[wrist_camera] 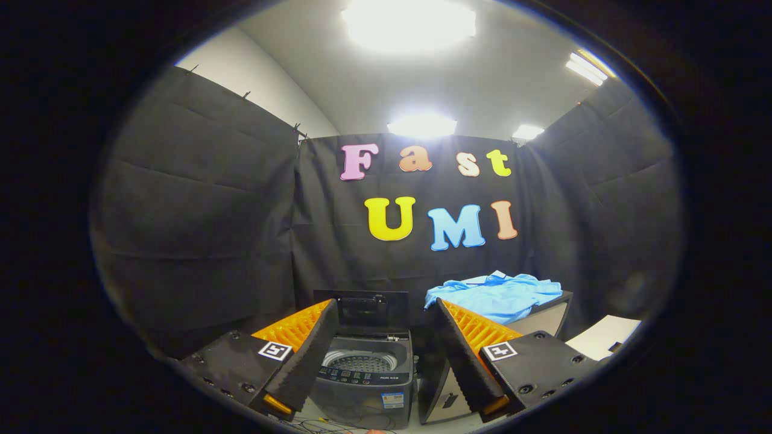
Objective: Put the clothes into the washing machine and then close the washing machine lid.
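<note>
A small dark grey top-loading washing machine (367,377) stands on the floor beyond and between my fingers, its lid (362,308) raised upright at the back and the perforated drum (362,361) showing inside. A light blue garment (497,294) lies crumpled on top of a dark box-like stand (546,316) to the right of the machine, just past my right finger. My gripper (383,306) is open, held well above and short of the machine, with nothing between its fingers.
Black cloth walls close in the booth on the left, back and right. A white surface (603,336) sits low at the far right. Cables (325,427) lie on the floor in front of the machine.
</note>
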Tool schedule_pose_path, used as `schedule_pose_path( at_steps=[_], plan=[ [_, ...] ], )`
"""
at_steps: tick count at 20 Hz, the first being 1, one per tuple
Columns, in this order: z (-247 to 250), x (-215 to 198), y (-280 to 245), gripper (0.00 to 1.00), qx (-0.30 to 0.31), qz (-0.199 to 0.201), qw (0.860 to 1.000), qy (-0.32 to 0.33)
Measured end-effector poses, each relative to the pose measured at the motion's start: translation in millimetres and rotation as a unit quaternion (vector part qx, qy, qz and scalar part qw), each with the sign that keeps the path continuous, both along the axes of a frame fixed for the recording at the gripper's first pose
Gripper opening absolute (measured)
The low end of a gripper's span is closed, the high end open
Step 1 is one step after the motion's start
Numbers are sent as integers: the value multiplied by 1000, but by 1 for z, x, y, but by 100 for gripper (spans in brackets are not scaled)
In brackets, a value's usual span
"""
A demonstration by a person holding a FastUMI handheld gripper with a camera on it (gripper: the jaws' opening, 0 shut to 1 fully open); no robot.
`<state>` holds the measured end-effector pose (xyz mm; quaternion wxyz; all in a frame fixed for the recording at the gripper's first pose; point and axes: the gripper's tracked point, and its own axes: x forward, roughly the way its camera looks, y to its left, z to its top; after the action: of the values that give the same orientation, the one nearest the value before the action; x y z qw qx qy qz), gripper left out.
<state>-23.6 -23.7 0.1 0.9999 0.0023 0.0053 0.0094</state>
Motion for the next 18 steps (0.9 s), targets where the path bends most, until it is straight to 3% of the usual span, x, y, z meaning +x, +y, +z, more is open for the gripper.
schedule_pose_path(
  at_steps=[9, 18],
  plan=[
    [20, 17, -44, 99, -8, -7, 1000, -15],
    [34, 56, -125, 99, -26, -55, 998, 8]
  ],
)
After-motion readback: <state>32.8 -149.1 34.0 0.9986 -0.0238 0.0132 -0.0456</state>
